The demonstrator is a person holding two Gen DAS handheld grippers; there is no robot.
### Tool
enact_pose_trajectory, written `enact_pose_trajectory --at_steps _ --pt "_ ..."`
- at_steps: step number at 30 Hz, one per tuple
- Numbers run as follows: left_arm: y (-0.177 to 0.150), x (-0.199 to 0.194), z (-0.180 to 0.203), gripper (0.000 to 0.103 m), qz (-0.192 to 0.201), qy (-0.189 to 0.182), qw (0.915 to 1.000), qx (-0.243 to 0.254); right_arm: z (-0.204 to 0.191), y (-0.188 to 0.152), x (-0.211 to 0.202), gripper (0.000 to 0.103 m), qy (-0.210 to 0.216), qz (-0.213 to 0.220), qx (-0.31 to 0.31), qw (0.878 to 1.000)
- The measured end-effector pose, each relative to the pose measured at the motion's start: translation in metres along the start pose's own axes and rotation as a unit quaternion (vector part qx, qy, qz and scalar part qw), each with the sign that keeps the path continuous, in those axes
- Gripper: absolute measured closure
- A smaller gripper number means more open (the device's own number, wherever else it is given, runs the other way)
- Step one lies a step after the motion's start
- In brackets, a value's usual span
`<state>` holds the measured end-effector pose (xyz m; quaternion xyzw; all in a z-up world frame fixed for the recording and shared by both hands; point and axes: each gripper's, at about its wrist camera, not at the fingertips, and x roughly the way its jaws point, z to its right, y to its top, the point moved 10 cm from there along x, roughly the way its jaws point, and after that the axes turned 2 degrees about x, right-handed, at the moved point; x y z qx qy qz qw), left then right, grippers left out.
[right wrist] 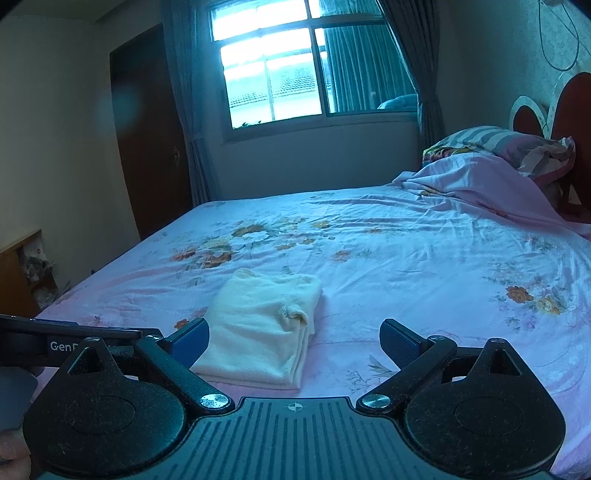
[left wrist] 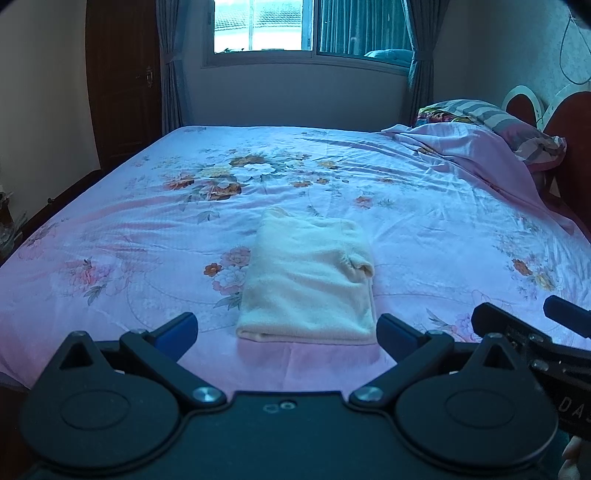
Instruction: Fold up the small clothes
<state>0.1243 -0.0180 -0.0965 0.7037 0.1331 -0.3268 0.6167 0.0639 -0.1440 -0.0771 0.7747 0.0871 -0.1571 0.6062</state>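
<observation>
A cream-coloured small garment [left wrist: 308, 278] lies folded into a neat rectangle on the pink floral bedsheet [left wrist: 147, 229], near the front edge of the bed. It also shows in the right wrist view [right wrist: 264, 325]. My left gripper [left wrist: 287, 332] is open and empty, just short of the garment's near edge, not touching it. My right gripper [right wrist: 294, 341] is open and empty, held just in front of the garment, which lies a little to its left. Part of the right gripper shows at the right edge of the left wrist view.
A crumpled pink quilt [left wrist: 461, 147] and a striped pillow [left wrist: 517, 129] lie at the bed's head on the right, by a red headboard [left wrist: 569, 122]. A window [left wrist: 266, 26] with curtains is behind the bed, a dark door [left wrist: 122, 81] at left.
</observation>
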Motion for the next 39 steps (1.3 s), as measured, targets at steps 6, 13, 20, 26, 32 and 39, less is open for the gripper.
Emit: enact_pose_trajectory --at_steps 6,13,20,26,32,39 --pt "0.0 0.0 0.001 0.002 0.0 -0.001 1.0 0.001 0.0 0.0 0.004 0.005 0.0 -0.003 -0.002 1.0" --pt "0.001 0.001 0.001 0.002 -0.001 -0.001 1.0 0.001 0.002 -0.002 0.007 0.005 0.001 -0.006 -0.001 1.0" --pt "0.001 0.008 0.004 0.002 -0.005 -0.002 1.0 0.003 0.002 -0.003 0.009 0.005 0.0 -0.01 0.0 1.0" --pt "0.0 0.009 0.005 0.002 -0.006 -0.002 1.0 0.003 0.002 -0.005 0.012 0.005 0.0 -0.013 0.002 1.0" --pt "-0.001 0.014 0.006 0.002 -0.006 -0.003 0.9999 0.008 0.004 -0.007 0.015 0.005 -0.004 -0.014 0.003 1.0" --pt "0.003 0.02 0.008 0.002 0.013 -0.011 0.9997 0.018 0.005 -0.008 0.022 0.005 -0.006 -0.018 0.005 1.0"
